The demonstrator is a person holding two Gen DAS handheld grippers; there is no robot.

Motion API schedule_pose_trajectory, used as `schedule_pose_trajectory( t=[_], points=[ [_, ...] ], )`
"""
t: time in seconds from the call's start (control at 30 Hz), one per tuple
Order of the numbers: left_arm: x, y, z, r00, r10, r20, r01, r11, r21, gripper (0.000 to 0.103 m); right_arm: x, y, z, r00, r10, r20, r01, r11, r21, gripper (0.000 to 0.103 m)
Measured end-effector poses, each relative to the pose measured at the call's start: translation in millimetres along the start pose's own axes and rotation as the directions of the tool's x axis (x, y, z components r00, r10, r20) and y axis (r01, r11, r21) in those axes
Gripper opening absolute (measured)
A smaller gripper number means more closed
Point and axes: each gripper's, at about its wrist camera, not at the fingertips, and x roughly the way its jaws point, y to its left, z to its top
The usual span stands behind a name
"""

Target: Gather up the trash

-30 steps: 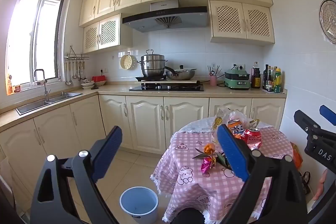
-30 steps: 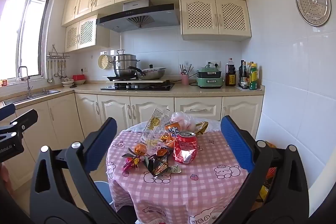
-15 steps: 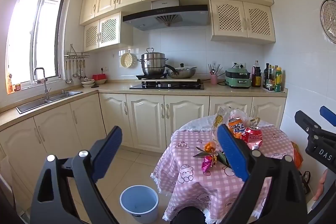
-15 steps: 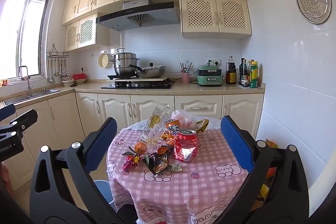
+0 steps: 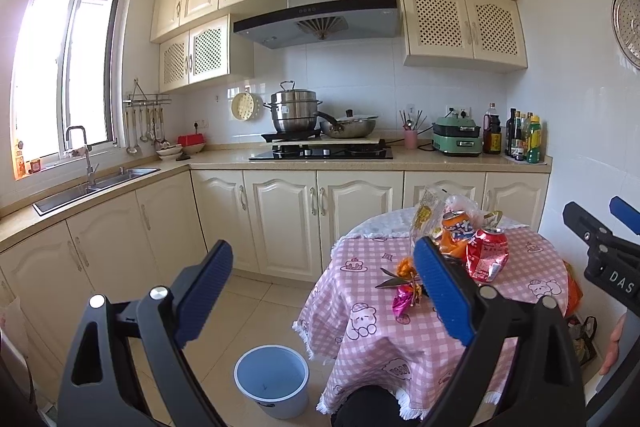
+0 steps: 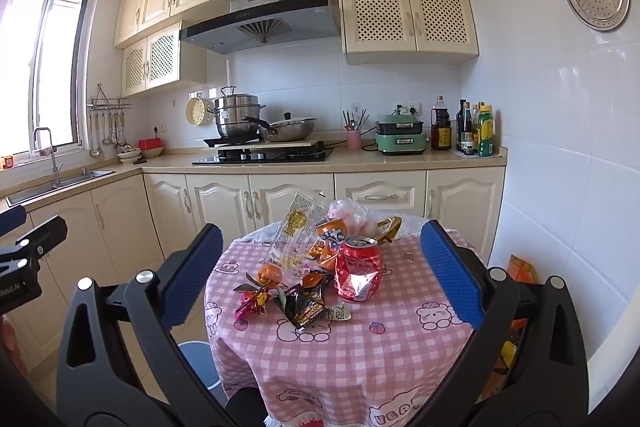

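little has changed for us since a second ago: both views sit almost as they did, the table only a touch higher in frame and the trash unmoved. left gripper point(image 5: 322, 281) fills the bottom of its view with jaws spread wide and nothing between them; right gripper point(image 6: 320, 269) at the bottom of its view is likewise released and bare. low in the left view, between the fingers, we see the pale blue bin point(image 5: 272, 381) on the tiled floor, just beside the round table point(image 6: 360, 347) with its pink checked cloth. at centre of the right view the trash lies heaped on the cloth: a dented red can point(image 6: 357, 268), dark snack wrappers point(image 6: 306, 303) in front, a pink foil wrapper point(image 6: 250, 303) to the left, an orange can point(image 6: 332, 233) and clear noodle packet point(image 6: 294, 237) behind. beyond, across mid frame, cream cabinets carry the counter point(image 6: 280, 159), hob and steamer pot point(image 6: 236, 117); sink point(image 5: 92, 183) and window sit at left.
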Motion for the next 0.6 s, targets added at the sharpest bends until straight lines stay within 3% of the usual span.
schedule_pose_trajectory(
  t=[0.6],
  points=[
    [6.1, 6.5, -2.9, 1.0, 0.007, -0.014, -0.007, 1.0, -0.019, 0.09, 4.5, 8.2, -2.8, 1.0, 0.018, -0.015, -0.018, 1.0, -0.016, 0.097]
  ],
)
